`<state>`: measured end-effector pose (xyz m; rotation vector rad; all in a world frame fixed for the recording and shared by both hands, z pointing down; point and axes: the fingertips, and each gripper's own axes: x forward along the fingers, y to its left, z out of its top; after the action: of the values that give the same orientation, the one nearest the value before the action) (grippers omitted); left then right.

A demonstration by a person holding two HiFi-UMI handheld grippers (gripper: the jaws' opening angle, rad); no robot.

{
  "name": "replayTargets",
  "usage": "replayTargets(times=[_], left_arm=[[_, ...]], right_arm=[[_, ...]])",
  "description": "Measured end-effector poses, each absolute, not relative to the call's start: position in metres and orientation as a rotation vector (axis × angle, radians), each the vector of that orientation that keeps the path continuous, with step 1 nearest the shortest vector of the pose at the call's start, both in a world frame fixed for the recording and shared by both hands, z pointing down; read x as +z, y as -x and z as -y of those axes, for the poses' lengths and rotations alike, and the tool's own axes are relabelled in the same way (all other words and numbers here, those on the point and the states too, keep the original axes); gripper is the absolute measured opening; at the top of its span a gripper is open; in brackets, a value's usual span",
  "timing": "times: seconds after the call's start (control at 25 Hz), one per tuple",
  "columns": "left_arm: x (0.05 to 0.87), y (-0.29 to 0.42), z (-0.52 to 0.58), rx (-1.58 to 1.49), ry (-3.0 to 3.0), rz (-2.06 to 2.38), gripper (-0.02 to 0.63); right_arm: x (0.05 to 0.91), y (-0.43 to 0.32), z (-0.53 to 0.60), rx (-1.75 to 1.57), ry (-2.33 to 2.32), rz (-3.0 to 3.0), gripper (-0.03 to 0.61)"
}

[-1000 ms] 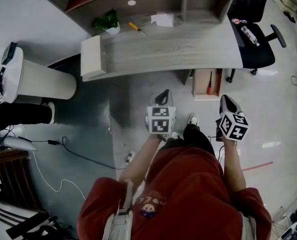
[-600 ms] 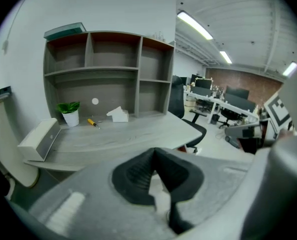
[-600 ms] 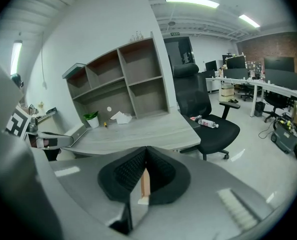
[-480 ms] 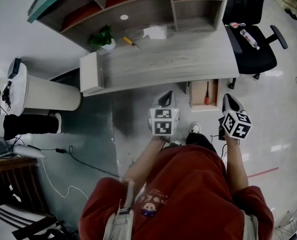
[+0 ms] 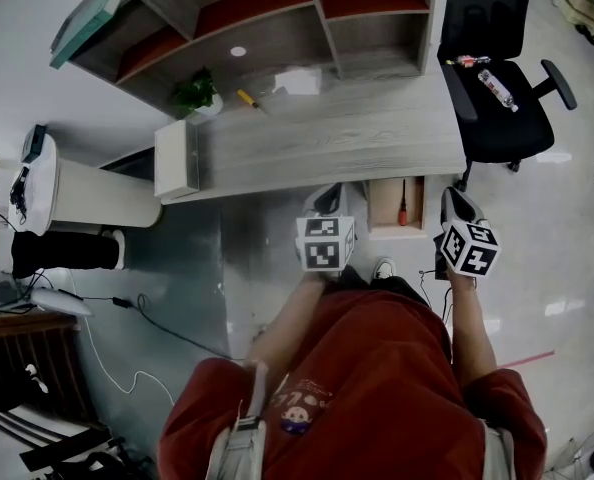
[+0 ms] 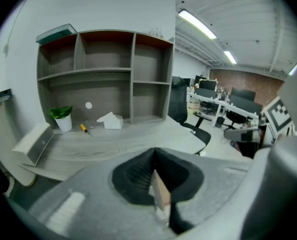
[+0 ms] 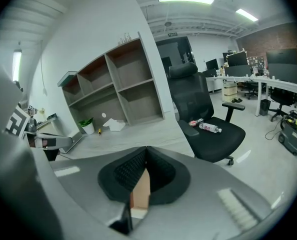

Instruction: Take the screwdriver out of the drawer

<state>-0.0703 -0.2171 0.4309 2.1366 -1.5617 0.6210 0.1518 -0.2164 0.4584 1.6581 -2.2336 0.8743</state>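
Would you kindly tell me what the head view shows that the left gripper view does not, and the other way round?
Only the head view: the open drawer below the desk, with a red-handled screwdriver lying in it. Only the left gripper view: the ceiling lights and distant office desks. Both: the potted plant, the yellow screwdriver on the desk, and the shelf unit.

Potted plant (image 5: 197, 95) on grey desk (image 5: 357, 140), bottle (image 5: 498, 81) on black office chair (image 5: 507, 128)
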Motion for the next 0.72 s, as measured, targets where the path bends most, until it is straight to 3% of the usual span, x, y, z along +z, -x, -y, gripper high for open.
replayTargets(times=[0.72], left_arm=[[0.465, 0.089, 0.215, 0.597, -2.11, 1.592, -0.002]], right_arm=[[0.481, -0.143, 0.228, 0.824, -1.632, 2.249, 0.002]])
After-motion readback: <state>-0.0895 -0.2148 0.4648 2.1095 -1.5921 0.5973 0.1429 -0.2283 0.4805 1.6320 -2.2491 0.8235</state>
